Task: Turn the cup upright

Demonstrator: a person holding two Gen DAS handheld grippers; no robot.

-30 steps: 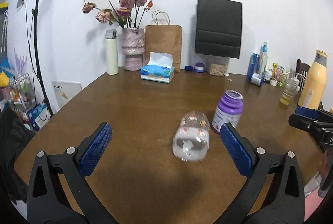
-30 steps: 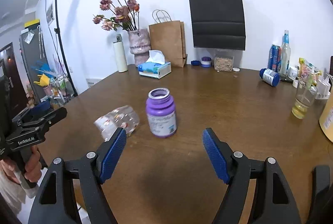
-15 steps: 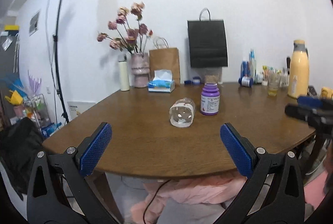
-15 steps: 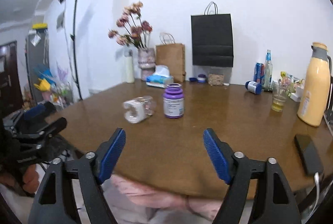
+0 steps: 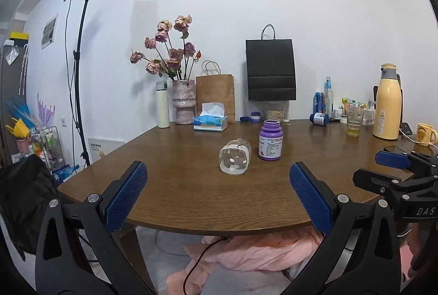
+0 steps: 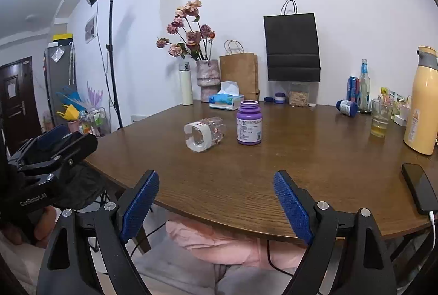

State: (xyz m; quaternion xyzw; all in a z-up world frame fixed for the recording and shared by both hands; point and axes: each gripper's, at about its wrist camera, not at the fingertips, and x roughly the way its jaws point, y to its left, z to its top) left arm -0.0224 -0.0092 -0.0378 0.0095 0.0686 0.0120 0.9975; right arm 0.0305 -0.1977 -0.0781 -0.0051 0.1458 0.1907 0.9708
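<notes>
Both tools have drawn back from the tabletop over the last second. The left tool [image 5: 216,195] hangs off the near edge of the tabletop [image 5: 191,193], its blue pads spread wide with nothing between them; a second ago it was low over the wood with the cup close ahead. The right tool [image 6: 216,203] has pulled back the same way, equally wide open and empty, with pink cloth below it.

Well ahead of both tools, the clear cup [image 5: 235,160] lies on its side, unmoved, its mouth or base facing the left tool, I cannot tell which. Just beyond it to the right stands the purple bottle [image 5: 270,140], close beside but apparently not touching.

So the flip is not begun; a fresh approach is needed, probably clear of the bottle.
</notes>
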